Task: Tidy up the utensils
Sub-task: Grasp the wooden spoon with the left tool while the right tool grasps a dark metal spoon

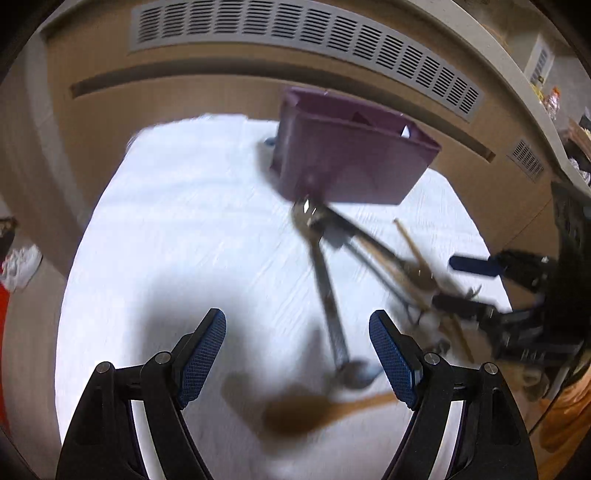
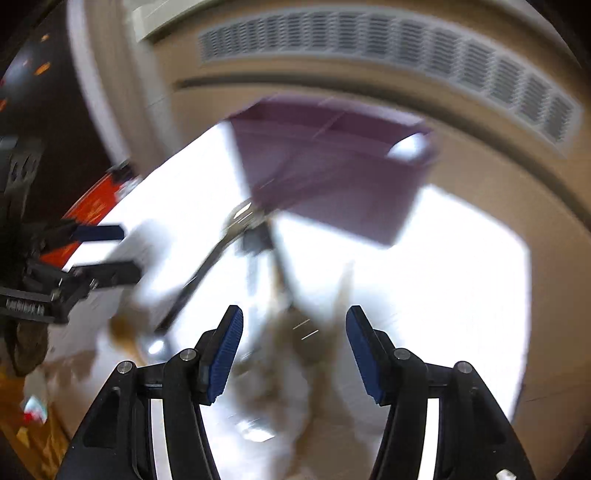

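**Sorting barely begun: utensils loose on cloth, holder looks empty**

Left wrist view. Left gripper [image 1: 297, 356] low over white cloth [image 1: 177, 221], jaws spread wide, nothing between the pads. Purple holder [image 1: 347, 162] upright at far side of cloth, near the wall with the vent [image 1: 306, 33]; dividers just visible inside, no handle seen sticking up out of it, though the inside is mostly hidden. Utensil pile in front of holder, all lying flat: metal spoon [image 1: 328, 299] running from holder's foot toward the gripper, wooden spoon [image 1: 317, 408] crossways just ahead of the pads, chopsticks [image 1: 410, 240] and a tangle of darker pieces to the right, too smeared to name. Right gripper [image 1: 469, 291] at frame's right edge, fingertips among that tangle.

Right wrist view. Heavy blur. Right gripper [image 2: 293, 350] released, jaws parted about halfway, pads clear of everything; smeared brown and metal shapes beneath, not gripped. Holder [image 2: 332, 170] ahead, pile between it and the pads. Left gripper [image 2: 107, 254] at left, open.

Judgement: nothing sorted so far as visible. All pieces left to lift and drop into compartments. Both tongs empty, apparently poised for a first pick.
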`<action>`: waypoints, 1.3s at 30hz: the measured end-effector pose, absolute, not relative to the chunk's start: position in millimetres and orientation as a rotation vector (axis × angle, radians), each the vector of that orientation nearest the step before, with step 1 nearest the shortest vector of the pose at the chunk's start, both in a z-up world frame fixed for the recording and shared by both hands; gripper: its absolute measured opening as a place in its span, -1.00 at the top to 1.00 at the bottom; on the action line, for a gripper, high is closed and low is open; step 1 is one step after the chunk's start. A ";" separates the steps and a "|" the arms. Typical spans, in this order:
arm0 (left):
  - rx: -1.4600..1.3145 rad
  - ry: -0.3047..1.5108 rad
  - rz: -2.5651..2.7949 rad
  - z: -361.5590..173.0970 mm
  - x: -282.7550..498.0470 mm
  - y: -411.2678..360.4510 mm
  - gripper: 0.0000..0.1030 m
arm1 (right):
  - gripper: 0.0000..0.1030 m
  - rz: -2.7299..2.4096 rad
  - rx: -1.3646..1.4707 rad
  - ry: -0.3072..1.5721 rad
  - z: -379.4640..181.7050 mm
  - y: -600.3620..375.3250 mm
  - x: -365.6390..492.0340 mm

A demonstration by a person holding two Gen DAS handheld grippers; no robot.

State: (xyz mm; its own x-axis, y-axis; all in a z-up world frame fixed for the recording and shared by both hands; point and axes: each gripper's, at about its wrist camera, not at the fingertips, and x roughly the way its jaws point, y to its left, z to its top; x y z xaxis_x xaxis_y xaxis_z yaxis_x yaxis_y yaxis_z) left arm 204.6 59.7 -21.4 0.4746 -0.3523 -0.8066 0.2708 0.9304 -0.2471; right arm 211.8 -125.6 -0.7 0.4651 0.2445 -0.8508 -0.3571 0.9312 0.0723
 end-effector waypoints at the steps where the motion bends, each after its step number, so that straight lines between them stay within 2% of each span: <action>1: -0.106 1.008 -0.370 -22.7 198.0 66.1 -0.56 | -0.07 0.409 -0.130 1.033 -5.7 -115.9 204.3; 6: -0.164 1.016 -0.328 -29.7 176.5 87.4 -0.56 | -0.03 0.587 -0.223 1.034 -25.2 -64.7 169.9; 9: -0.181 1.060 -0.332 -33.3 161.3 92.0 -0.56 | 0.33 0.636 -0.296 1.031 -35.3 -40.4 160.6; 10: -0.184 1.069 -0.342 -33.5 155.3 93.5 -0.56 | 0.35 0.643 -0.317 1.035 -39.5 -32.5 159.3; 17: -0.184 1.137 -0.402 -36.7 126.7 78.0 -0.56 | 0.35 0.642 -0.239 1.069 -50.3 -30.9 179.2; 23: -0.192 1.183 -0.392 -42.7 129.8 55.9 -0.56 | 0.45 0.578 -0.300 1.024 -50.0 -33.5 166.4; 34: -0.222 1.228 -0.290 -59.4 170.9 34.1 -0.55 | 0.45 0.346 -0.172 0.927 -13.4 -128.2 148.2; 39: -0.139 1.182 -0.273 -62.9 191.0 9.6 -0.34 | 0.45 0.273 -0.124 0.891 -5.9 -158.3 146.4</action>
State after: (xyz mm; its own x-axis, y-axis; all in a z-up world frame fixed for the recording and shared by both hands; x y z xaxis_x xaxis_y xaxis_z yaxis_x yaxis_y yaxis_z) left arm 191.0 9.6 -62.9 0.3513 -0.2824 -0.8926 0.1373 0.9587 -0.2493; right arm 146.4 -158.3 -5.9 0.5965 0.1831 -0.7814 -0.2856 0.9583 0.0065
